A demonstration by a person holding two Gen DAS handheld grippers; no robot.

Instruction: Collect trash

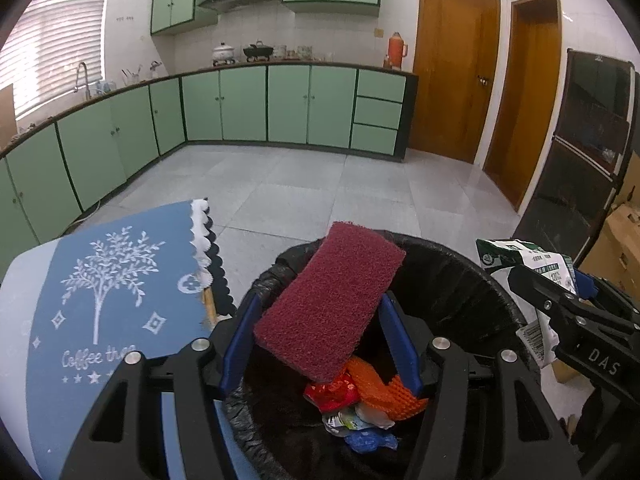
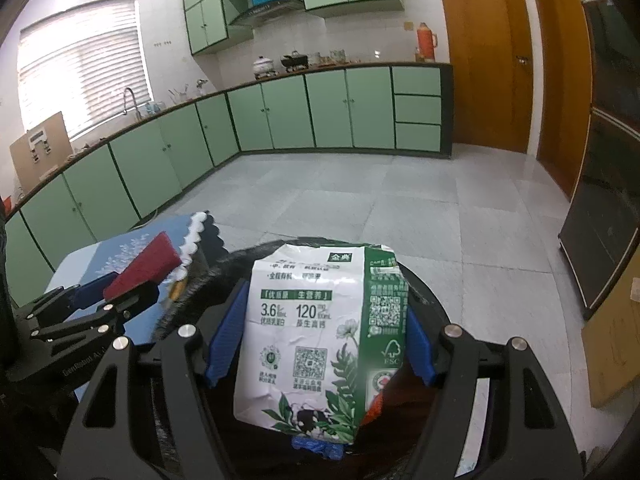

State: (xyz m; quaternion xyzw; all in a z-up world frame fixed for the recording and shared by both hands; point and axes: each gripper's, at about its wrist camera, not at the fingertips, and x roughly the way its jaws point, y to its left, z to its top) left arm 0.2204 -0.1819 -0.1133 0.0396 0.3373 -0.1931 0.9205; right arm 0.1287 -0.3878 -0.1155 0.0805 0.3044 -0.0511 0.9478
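Note:
My left gripper (image 1: 320, 340) is shut on a dark red scouring pad (image 1: 330, 302) and holds it tilted over a black-lined trash bin (image 1: 460, 280). Inside the bin lie an orange mesh piece (image 1: 384, 390), a red wrapper (image 1: 332, 394) and a blue wrapper (image 1: 370, 440). My right gripper (image 2: 320, 340) is shut on a flattened white and green milk carton (image 2: 320, 340) and holds it over the same bin (image 2: 424, 292). The right gripper with the carton (image 1: 532, 264) shows at the right of the left wrist view. The left gripper with the pad (image 2: 144, 266) shows at the left of the right wrist view.
A table with a blue "Coffee time" cloth (image 1: 100, 300) stands left of the bin. Green kitchen cabinets (image 1: 288, 104) run along the far and left walls. Wooden doors (image 1: 452, 72) and a dark cabinet (image 1: 580, 152) stand at the right. Cardboard boxes (image 1: 616, 248) sit at the far right.

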